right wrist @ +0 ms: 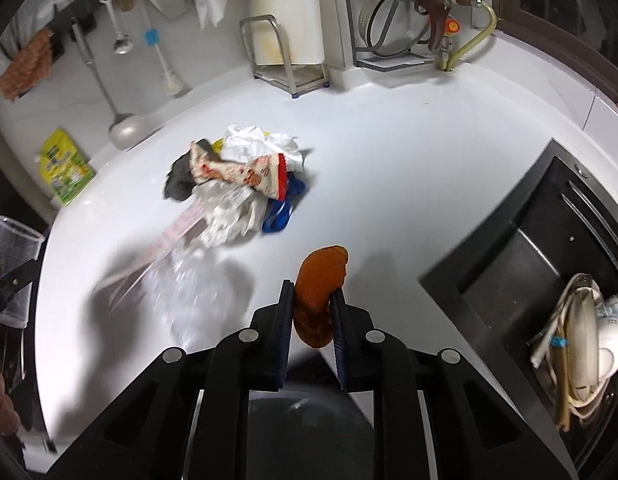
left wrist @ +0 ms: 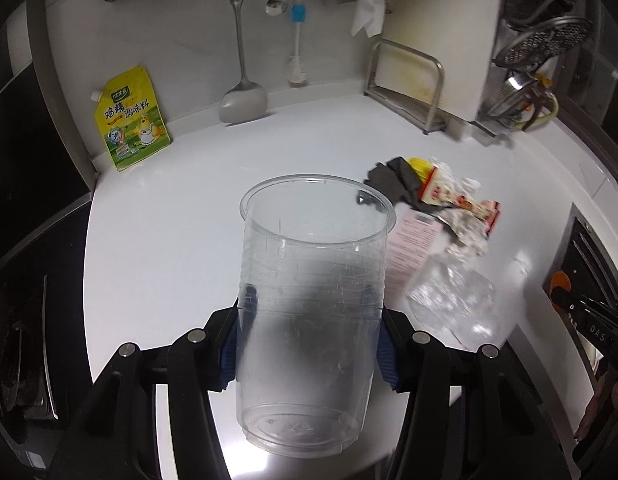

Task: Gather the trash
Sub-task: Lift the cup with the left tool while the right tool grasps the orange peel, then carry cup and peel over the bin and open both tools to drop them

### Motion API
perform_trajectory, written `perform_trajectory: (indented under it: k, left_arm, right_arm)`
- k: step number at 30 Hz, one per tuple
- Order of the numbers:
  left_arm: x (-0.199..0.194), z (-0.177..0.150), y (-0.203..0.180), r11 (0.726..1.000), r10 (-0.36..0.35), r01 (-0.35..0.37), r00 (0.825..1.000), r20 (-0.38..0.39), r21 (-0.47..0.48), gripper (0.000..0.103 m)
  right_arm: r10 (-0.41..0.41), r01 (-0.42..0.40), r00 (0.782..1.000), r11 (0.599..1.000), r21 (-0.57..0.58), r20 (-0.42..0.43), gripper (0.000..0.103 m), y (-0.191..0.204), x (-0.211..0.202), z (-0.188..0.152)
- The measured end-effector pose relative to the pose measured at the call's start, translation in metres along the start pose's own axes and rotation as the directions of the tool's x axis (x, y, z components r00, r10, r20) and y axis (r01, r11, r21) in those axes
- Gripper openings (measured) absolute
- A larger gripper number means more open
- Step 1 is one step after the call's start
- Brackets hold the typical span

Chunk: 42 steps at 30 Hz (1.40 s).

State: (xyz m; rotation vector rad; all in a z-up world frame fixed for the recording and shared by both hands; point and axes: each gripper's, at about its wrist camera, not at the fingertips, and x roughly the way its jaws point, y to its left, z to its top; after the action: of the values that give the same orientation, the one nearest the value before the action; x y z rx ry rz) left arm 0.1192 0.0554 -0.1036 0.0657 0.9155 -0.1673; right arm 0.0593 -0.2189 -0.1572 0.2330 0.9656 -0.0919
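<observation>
My left gripper [left wrist: 309, 344] is shut on a clear plastic cup [left wrist: 309, 304], held upright above the white counter [left wrist: 169, 240]; the cup also shows at the left edge of the right wrist view [right wrist: 13, 248]. My right gripper [right wrist: 311, 312] is shut on an orange peel [right wrist: 319, 292], held above the counter's front part. A trash pile [right wrist: 237, 184] lies mid-counter: a printed snack wrapper [right wrist: 245, 172], white tissue, a grey scrap, a blue item [right wrist: 281, 212], a pink paper and clear crumpled plastic [right wrist: 189, 292]. The pile also shows in the left wrist view [left wrist: 449, 208].
A yellow seasoning pouch [left wrist: 131, 120] leans on the back wall. A ladle [left wrist: 243, 100], a spoon and a brush hang there. A cutting board in a metal rack [right wrist: 285, 40] and a dish rack [right wrist: 397, 12] stand at the back. A sink [right wrist: 549, 280] with dishes is on the right.
</observation>
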Motion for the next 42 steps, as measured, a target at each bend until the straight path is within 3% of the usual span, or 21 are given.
perform_trajectory:
  k: [10,22,35,42]
  left_arm:
    - [-0.055,-0.066,-0.060,0.999,-0.040,0.040,0.999,-0.019,0.025,0.053]
    - [-0.051,-0.136,-0.117,0.997,-0.070,0.075,0.989,-0.129,0.033,0.053]
    - [-0.034,-0.173,-0.152,0.992,-0.095,0.112,0.966,-0.240,0.054,0.053]
    - [-0.031,-0.175,-0.154,0.992,-0.094,0.113,0.960,-0.265,0.059,0.053]
  right_arm:
    - [0.095,-0.100,0.993,0.991,-0.094,-0.063,0.018,-0.008,-0.056,-0.066]
    - [0.139,-0.161,0.979,0.976,-0.146,-0.150,0.018,-0.024,-0.069,-0.125]
    - [0.158,-0.193,0.963,0.969,-0.152,-0.219,0.018,-0.039,-0.062,-0.155]
    - [0.178,-0.217,0.956,0.963,-0.157,-0.233,0.018,-0.037,-0.059,-0.159]
